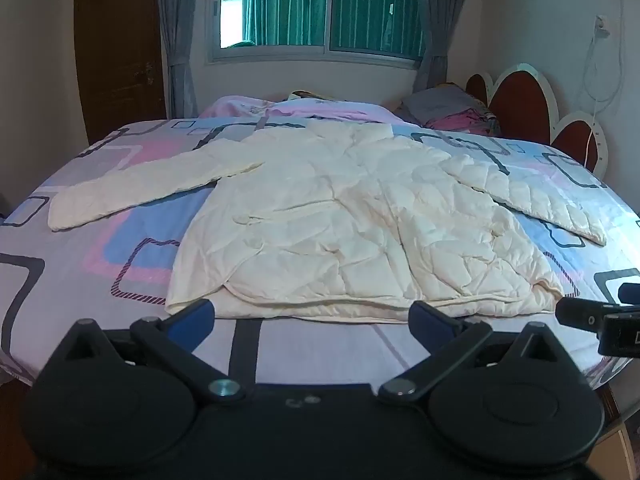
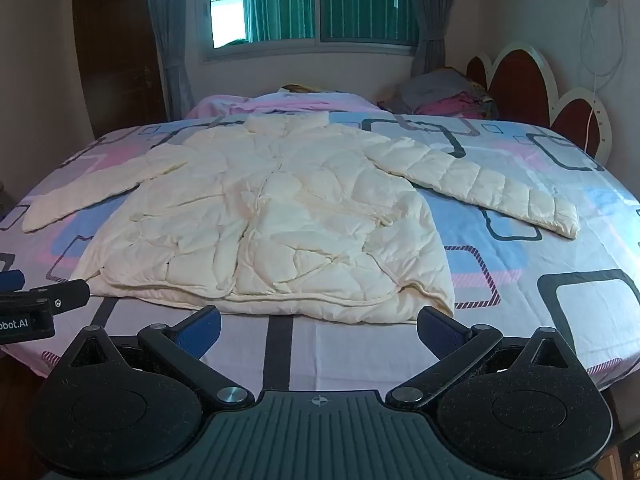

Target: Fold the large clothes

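Only right view shows lettering on left tool [image 2: 24,312], perhaps "bot.AI", both tools spread wide, cream jacket [image 1: 352,216] flat

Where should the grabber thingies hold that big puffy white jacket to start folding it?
Probably by a sleeve cuff. The jacket lies flat on the bed with both sleeves spread out. The right gripper, jaws wide open, could come from the near right and pinch the right sleeve's cuff, a thin free edge.
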Demonstrator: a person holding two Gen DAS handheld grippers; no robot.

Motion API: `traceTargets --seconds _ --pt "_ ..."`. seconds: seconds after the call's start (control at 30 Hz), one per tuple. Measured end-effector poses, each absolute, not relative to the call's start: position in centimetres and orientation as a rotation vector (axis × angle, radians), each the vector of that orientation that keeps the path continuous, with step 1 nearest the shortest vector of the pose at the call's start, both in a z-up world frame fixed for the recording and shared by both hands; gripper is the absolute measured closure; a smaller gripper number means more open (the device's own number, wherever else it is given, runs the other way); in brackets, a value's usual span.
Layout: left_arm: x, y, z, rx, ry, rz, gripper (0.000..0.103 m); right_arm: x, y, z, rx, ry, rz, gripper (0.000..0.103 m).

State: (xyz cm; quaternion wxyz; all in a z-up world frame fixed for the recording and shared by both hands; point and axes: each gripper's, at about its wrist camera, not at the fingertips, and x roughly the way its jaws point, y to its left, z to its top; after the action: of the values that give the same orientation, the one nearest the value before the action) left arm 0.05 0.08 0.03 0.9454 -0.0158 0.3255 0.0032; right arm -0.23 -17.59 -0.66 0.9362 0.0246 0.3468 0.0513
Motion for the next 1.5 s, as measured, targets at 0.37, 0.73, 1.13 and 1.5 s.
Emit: traceTargets --seconds 0.37,0.73,1.13,1.5 --pt "-0.03 0.16 -0.54 -0.023 0.651 0.024 0.0 -0.27 -17.46 -0.64 0.05 0.707 0.11 0.0" --pt "-0.28 0.09 -0.12 -0.022 0.653 0.036 0.0 -0.28 -17.34 -0.58 0.047 0.707 0.107 0.0" --pt "-0.28 0.2 -0.17 -0.025 0.653 0.035 0.0 -0.09 -17.68 -0.57 0.052 0.706 0.107 0.0" --pt "-0.3 0.2 -0.25 -0.025 0.655 0.035 0.0 -0.06 -17.75 -0.58 0.052 0.706 0.108 0.0"
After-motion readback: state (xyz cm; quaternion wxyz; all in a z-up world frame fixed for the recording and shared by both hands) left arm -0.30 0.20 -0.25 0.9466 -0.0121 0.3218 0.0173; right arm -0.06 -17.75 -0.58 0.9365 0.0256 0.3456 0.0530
